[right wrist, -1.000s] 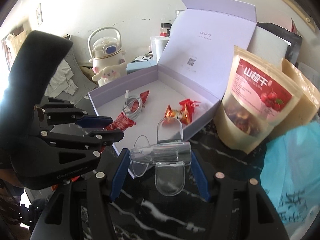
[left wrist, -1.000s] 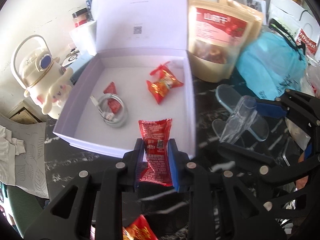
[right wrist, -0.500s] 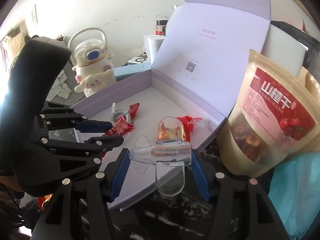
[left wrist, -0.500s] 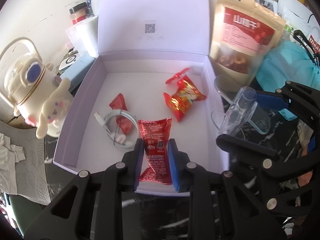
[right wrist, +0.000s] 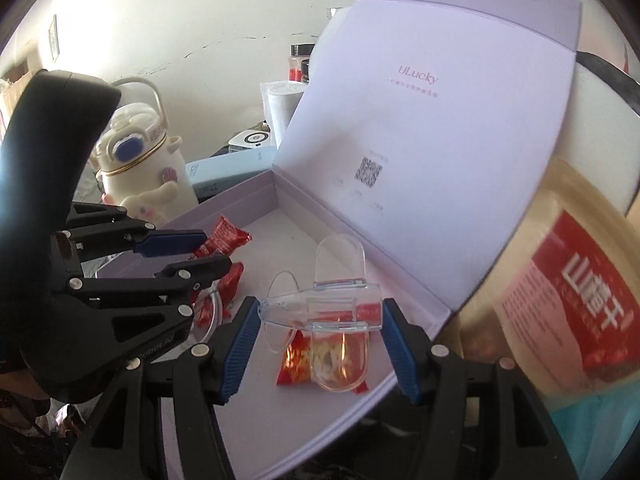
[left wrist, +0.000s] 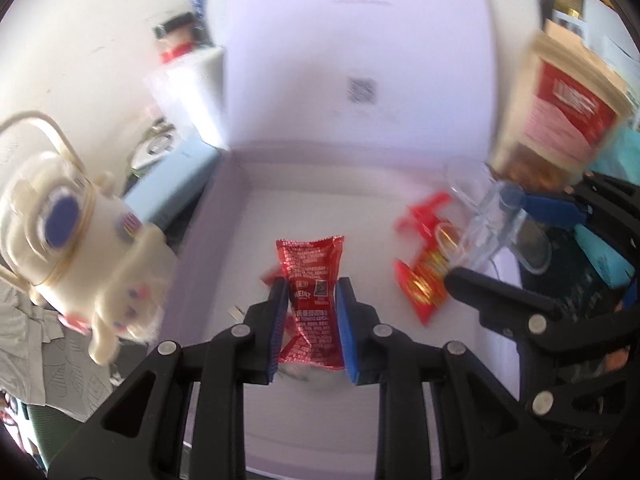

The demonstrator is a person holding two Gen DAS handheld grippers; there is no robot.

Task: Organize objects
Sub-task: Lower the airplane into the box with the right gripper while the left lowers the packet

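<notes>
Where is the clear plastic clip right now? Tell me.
The clear plastic clip is held in the right tool, above the open lavender box, directly over a red-and-gold snack packet.

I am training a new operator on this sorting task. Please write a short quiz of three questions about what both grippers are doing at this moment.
1. True or false: the left gripper is shut on a red ketchup packet.
2. The right gripper holds: A) a cable, B) a clear plastic clip, C) a pouch.
3. Fill in: both grippers are above the open ____ box.

Key
1. True.
2. B.
3. Lavender; a red-gold snack packet already lies inside.
</notes>
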